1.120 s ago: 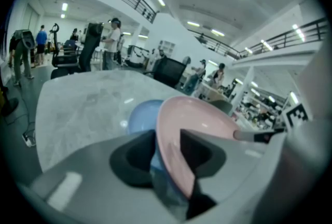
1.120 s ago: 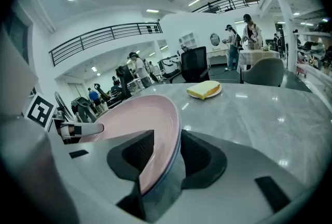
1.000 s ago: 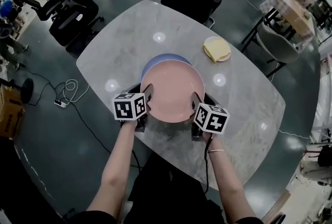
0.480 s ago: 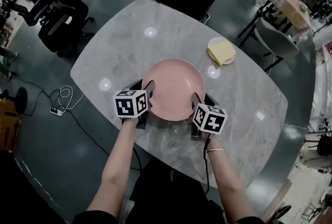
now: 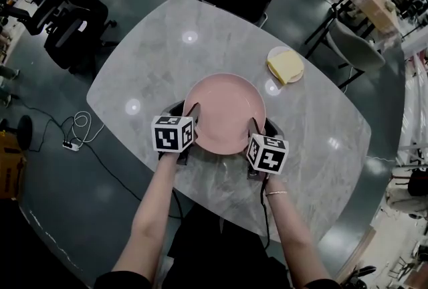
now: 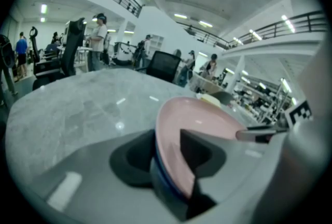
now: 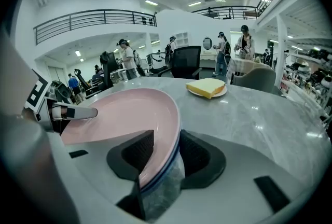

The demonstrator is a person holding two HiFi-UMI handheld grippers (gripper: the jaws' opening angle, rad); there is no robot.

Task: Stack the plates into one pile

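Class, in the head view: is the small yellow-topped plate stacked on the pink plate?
No, the small plate stands on the table, apart from the pink plate.

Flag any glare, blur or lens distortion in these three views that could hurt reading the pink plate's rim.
Head view: fisheye bows the table edge; ceiling lights glare as white spots on the marble, one beside the pink plate. Left gripper view: heavy vignette, plate rim between the jaws soft. Right gripper view: sharper, rim readable, corners dark.

Left gripper [image 5: 192,114]: grey body, black-and-white marker cube [image 5: 174,134]
Right gripper [image 5: 254,126]: same, black cable [image 5: 265,214] trailing
Right wrist: thin bracelet [image 5: 277,193]
Clothes [image 5: 214,247]: dark, short sleeves
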